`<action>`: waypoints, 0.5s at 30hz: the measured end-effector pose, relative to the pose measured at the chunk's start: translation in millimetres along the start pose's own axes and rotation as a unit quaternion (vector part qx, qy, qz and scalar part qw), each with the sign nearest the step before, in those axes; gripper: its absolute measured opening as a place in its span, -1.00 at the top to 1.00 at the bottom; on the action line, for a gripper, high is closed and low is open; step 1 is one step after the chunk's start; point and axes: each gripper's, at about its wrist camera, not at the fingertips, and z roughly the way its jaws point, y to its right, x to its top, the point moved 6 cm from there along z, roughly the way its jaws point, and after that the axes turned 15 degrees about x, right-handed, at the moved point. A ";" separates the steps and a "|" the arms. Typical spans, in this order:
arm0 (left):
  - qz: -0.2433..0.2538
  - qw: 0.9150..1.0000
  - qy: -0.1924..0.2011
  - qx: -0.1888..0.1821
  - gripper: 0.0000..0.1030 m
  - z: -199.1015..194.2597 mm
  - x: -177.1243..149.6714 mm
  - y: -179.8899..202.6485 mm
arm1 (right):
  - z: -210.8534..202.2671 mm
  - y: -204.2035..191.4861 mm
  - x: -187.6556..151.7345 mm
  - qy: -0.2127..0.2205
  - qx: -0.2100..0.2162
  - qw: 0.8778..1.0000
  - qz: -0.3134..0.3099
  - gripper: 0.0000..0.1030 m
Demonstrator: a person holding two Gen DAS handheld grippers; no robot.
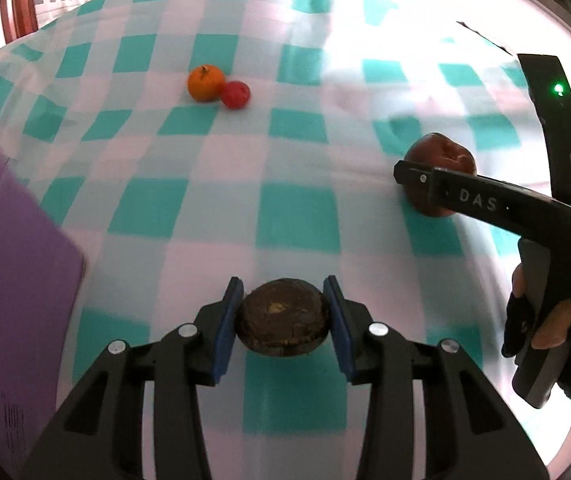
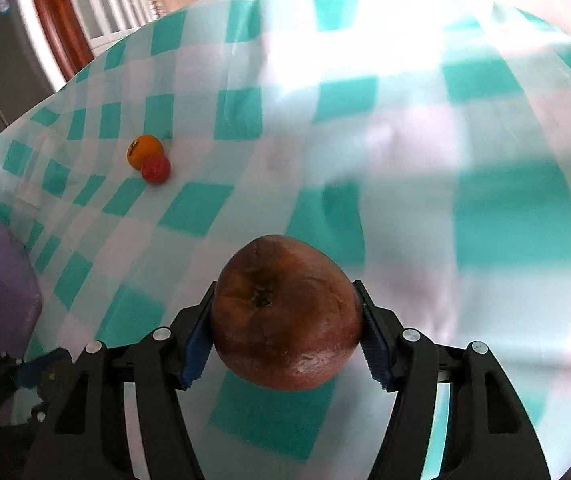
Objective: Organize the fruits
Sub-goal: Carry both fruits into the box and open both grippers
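Brown and soft-looking, both held fruits: risking bruising or slipping. Left gripper clamping a dark, flattened fruit between blue pads, carrying it clear of the worktop. Right gripper gripping a wrinkled brown apple across its widest part; same apple showing at 3 o'clock in the left view, behind a black finger.

Possibly going wrong from here:
- Squeezing too hard on skins appearing overripe, splitting them and smearing the pads.
- Holding the apple only at two small contact patches, so letting it roll out during any quick swing or tilt.
- Pinching the flat fruit near its rim, so risking it pivoting and dropping onto the checked cloth.
- Bringing both grippers toward one spot together, knocking finger against finger.
- Setting down near the orange and the small red fruit, lying touching at 11 o'clock, and nudging them into rolling away.
- Catching the purple box at 9 o'clock with the left gripper when moving that way.
- Snagging the loose, creased cloth on lowering, dragging fruit along.
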 end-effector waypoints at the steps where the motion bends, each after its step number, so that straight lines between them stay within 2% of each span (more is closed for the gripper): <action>1: 0.004 1.000 -0.002 -0.004 0.19 -3.8 -6.3 -0.9 | -5.6 -2.1 -8.5 -0.003 0.000 1.000 0.006 -0.21; 5: 0.018 0.999 -0.018 -0.021 0.19 -26.8 -42.8 -8.2 | -29.3 -14.5 -45.3 -0.024 0.004 0.999 0.025 -0.21; 9: 0.041 0.998 -0.018 -0.033 0.19 -52.8 -70.2 -17.9 | -50.5 -29.3 -80.0 -0.041 0.006 0.998 0.054 -0.21; 15: 0.077 0.996 0.010 -0.046 0.19 -92.3 -89.2 -43.8 | -73.8 -54.7 -115.8 -0.044 0.014 0.994 0.103 -0.21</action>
